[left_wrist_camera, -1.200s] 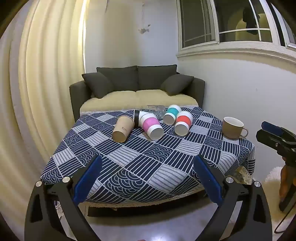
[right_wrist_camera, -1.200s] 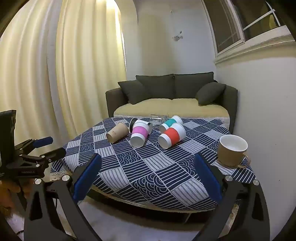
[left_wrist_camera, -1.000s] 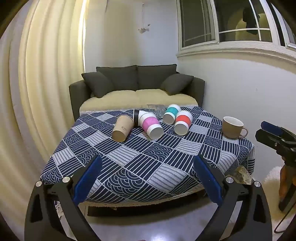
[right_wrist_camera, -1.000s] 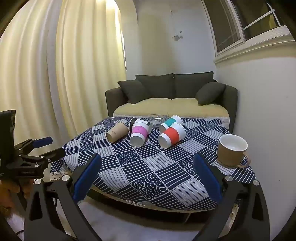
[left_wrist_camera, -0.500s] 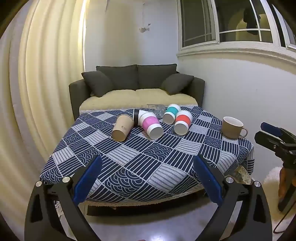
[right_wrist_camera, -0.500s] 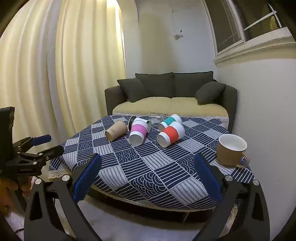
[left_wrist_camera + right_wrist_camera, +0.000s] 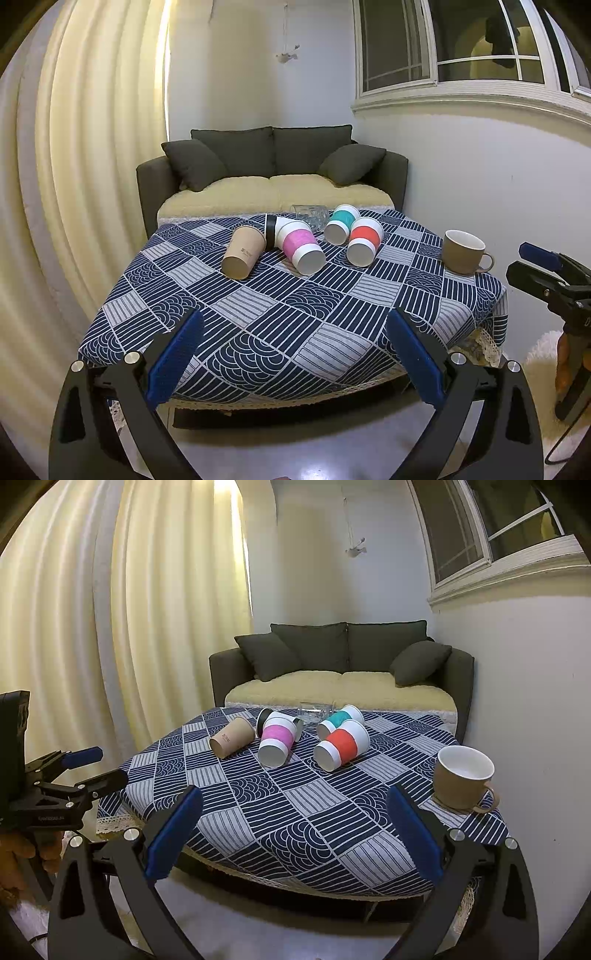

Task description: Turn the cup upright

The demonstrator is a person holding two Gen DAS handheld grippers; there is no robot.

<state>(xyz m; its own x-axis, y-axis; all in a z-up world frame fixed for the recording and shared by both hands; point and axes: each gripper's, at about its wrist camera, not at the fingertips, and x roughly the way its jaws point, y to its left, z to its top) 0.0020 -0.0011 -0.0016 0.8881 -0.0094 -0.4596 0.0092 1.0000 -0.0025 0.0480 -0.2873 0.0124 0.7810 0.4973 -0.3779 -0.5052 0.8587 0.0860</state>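
Note:
Several cups lie on their sides at the far half of the table (image 7: 258, 325): a brown paper cup (image 7: 243, 252) (image 7: 232, 737), a pink-banded cup (image 7: 301, 245) (image 7: 277, 738), a teal-banded cup (image 7: 341, 219) (image 7: 339, 716), a red-banded cup (image 7: 365, 242) (image 7: 341, 744), a black cup (image 7: 270, 230) and a clear glass (image 7: 310, 214). A brown mug (image 7: 463, 251) (image 7: 463, 777) stands upright at the right. My left gripper (image 7: 293, 360) and right gripper (image 7: 291, 834) are both open and empty, before the table's near edge.
The table carries a blue-and-white patterned cloth (image 7: 295, 812). A dark sofa (image 7: 273, 173) stands behind it, curtains (image 7: 85, 166) on the left, a wall (image 7: 480, 177) close on the right. The other gripper shows at each view's edge.
Both views have shifted only slightly; the right gripper has drifted a little. The cups and mug have not moved.

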